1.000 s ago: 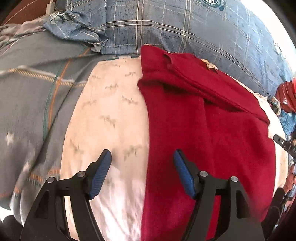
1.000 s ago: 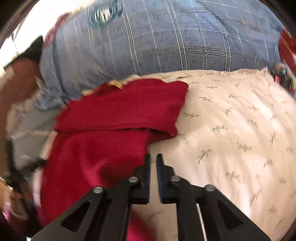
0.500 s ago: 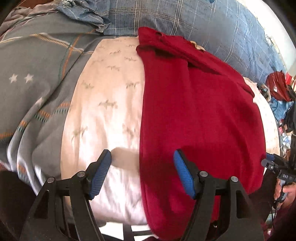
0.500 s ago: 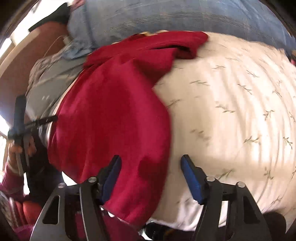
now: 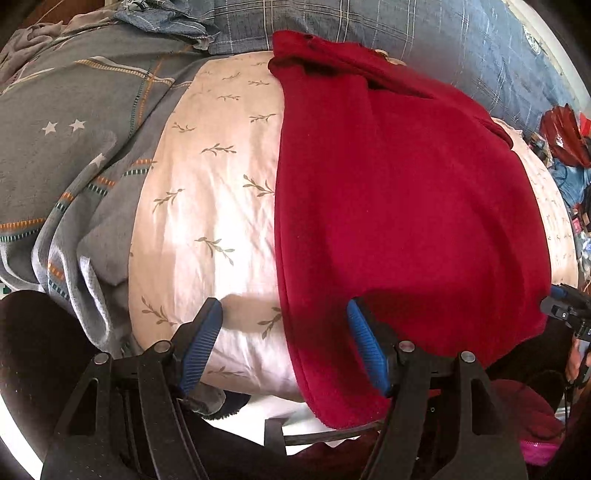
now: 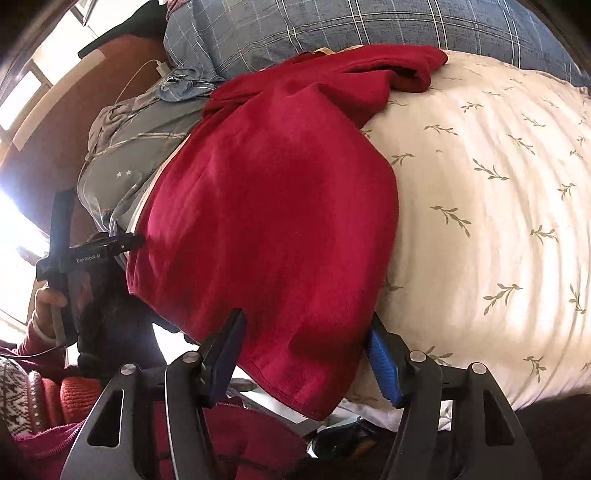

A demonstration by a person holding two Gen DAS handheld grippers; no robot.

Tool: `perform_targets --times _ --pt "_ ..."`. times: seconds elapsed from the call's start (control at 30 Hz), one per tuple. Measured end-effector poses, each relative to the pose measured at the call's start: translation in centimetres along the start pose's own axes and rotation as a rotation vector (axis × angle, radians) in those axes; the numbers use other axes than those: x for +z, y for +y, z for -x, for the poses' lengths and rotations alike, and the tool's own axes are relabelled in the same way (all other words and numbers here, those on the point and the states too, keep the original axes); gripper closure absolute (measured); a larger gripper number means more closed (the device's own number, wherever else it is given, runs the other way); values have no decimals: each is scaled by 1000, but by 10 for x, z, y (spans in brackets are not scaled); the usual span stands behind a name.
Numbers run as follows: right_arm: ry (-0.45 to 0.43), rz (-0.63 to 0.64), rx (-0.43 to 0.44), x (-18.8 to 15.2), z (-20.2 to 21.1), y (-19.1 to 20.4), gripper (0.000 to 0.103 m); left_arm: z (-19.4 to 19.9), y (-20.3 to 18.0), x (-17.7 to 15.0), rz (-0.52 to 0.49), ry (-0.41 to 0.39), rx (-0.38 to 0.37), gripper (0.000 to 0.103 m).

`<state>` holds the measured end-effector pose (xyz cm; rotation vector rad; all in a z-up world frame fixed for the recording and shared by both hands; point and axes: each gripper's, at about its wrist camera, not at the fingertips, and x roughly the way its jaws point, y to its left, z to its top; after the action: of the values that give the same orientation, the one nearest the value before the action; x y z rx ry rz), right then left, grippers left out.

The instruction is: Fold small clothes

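Observation:
A red fleece garment (image 5: 399, 206) lies flat on the white leaf-print sheet (image 5: 214, 192), its sleeves folded across the far end and its hem hanging over the near edge of the bed. It also shows in the right wrist view (image 6: 266, 221). My left gripper (image 5: 284, 347) is open, its jaws either side of the garment's near left hem corner. My right gripper (image 6: 306, 354) is open, its jaws either side of the near right hem corner. Neither holds cloth.
A grey striped blanket (image 5: 55, 155) lies left of the garment. A blue plaid pillow (image 5: 369, 22) runs along the far side. The white sheet (image 6: 498, 206) spreads to the right. Clutter (image 5: 565, 140) sits at the far right.
Both grippers have pulled back toward the near bed edge to the hem. The right gripper, shut a second ago, has opened. The garment now lies spread out flat.

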<state>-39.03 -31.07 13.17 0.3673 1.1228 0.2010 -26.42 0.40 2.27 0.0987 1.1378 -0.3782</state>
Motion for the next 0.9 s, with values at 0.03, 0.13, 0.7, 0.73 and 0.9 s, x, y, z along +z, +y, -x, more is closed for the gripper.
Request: perform_targets --times 0.03,0.13,0.7,0.73,0.9 --pt "1 -2 4 0 0 0 38 0 0 0 3 0 2 34" --pt "1 -17 15 0 0 -3 38 0 -1 -1 1 1 9 34" --pt "-16 -48 75 -1 -1 -9 42 7 -15 -23 2 72 -85 34" --pt "-16 -45 76 -1 0 -8 47 7 -16 -21 6 76 -100 34" --pt "-10 -28 78 1 -7 -8 68 1 -22 -21 17 68 -120 37"
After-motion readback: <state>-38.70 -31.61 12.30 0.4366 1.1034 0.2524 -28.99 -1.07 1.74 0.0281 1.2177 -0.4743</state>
